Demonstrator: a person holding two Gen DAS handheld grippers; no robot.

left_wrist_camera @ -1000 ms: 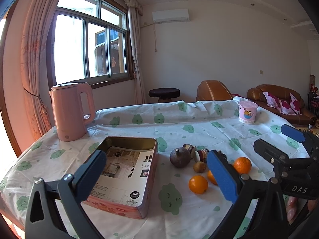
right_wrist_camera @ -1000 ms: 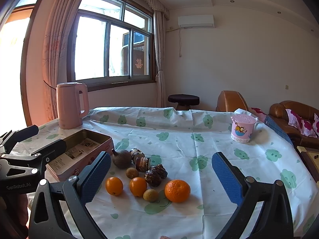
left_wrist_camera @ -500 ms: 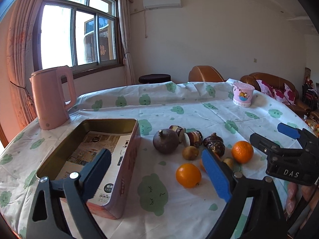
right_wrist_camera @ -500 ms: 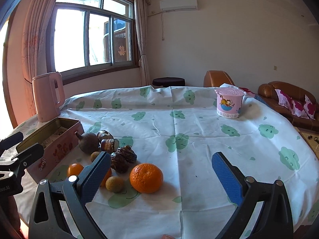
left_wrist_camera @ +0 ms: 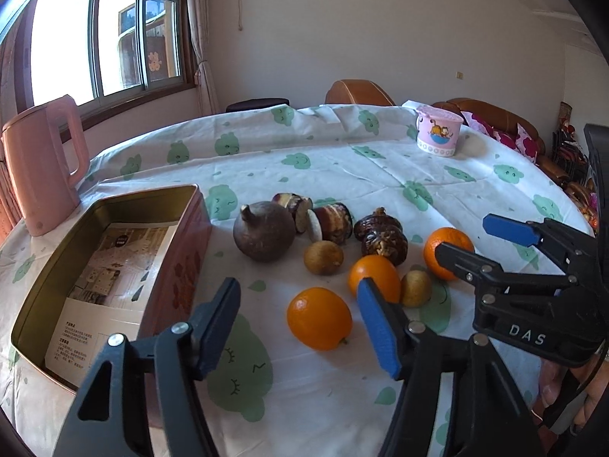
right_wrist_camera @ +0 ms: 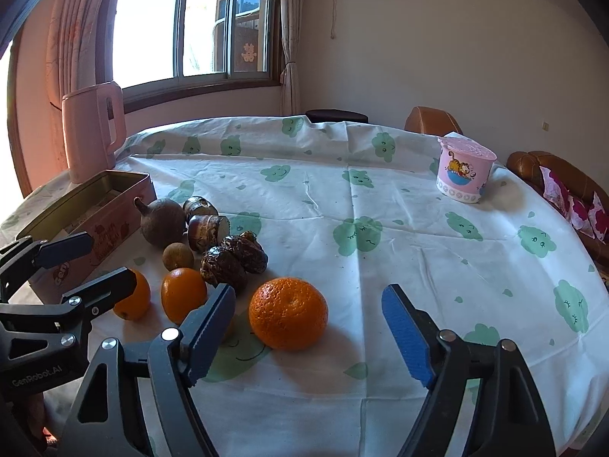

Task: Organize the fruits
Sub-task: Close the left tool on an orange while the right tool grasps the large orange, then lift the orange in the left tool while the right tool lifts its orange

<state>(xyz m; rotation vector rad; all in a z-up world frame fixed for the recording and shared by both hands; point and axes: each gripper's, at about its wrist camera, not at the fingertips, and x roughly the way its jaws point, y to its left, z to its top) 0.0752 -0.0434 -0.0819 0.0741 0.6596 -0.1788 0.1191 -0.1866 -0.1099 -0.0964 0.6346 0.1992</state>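
Note:
Fruit lies loose on the green-patterned tablecloth beside an open tin box. In the left wrist view my left gripper hovers low with a small orange between its fingers; the jaws are closing and the pads do not touch it. My right gripper straddles a big mandarin, also closing, with gaps on both sides. Behind them lie another orange, two small brown fruits, dark wrinkled dates, cut purple pieces and a dark round fruit.
A pink kettle stands at the far left beyond the tin. A pink lidded cup sits at the far right of the table. Brown chairs and a sofa lie behind. The two grippers work close side by side.
Both grippers have dropped and moved forward toward the fruit, tilting further down. Their jaws have narrowed, the left around the small orange, the right around the big mandarin.

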